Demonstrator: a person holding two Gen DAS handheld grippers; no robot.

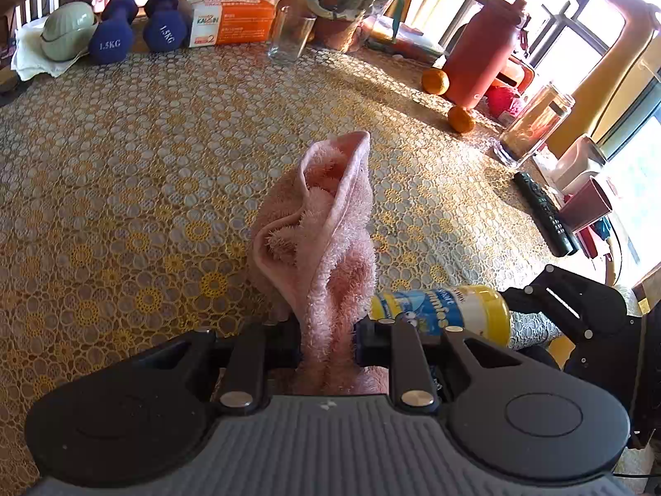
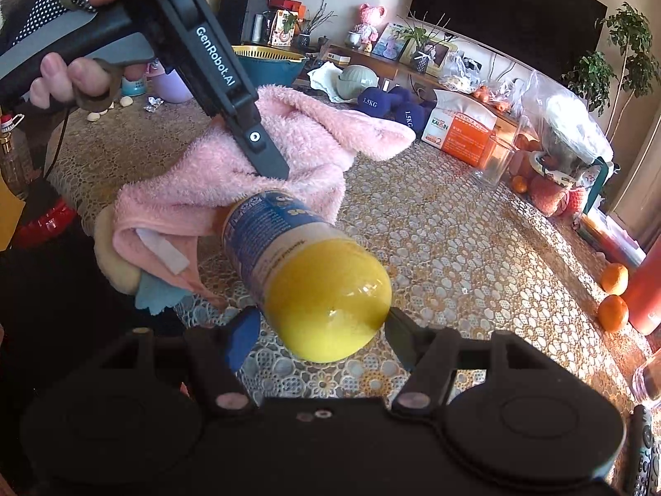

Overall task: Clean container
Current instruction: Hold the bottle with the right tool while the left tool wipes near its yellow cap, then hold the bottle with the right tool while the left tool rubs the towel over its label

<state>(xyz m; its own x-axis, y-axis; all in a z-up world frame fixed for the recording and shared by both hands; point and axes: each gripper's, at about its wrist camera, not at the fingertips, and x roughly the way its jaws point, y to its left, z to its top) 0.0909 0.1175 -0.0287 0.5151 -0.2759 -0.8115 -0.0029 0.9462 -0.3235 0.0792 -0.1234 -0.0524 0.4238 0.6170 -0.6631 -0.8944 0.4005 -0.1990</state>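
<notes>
Sideways, the bottle (image 2: pixel 289 264) lay clamped at its yellow end in the right gripper (image 2: pixel 318 330); the left gripper (image 2: pixel 272 165), clamped on the pink towel (image 2: pixel 297 140), sat at its far end.

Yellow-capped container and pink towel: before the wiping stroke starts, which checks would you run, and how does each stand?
1. Right gripper clamped on the container at its yellow cap end: ok.
2. Left gripper shut on the pink towel: ok.
3. Towel touching the container's far end: ok in the right wrist view.
4. Container held clear of the table: ok.
5. Towel covers the dirty spot: cannot tell.
</notes>
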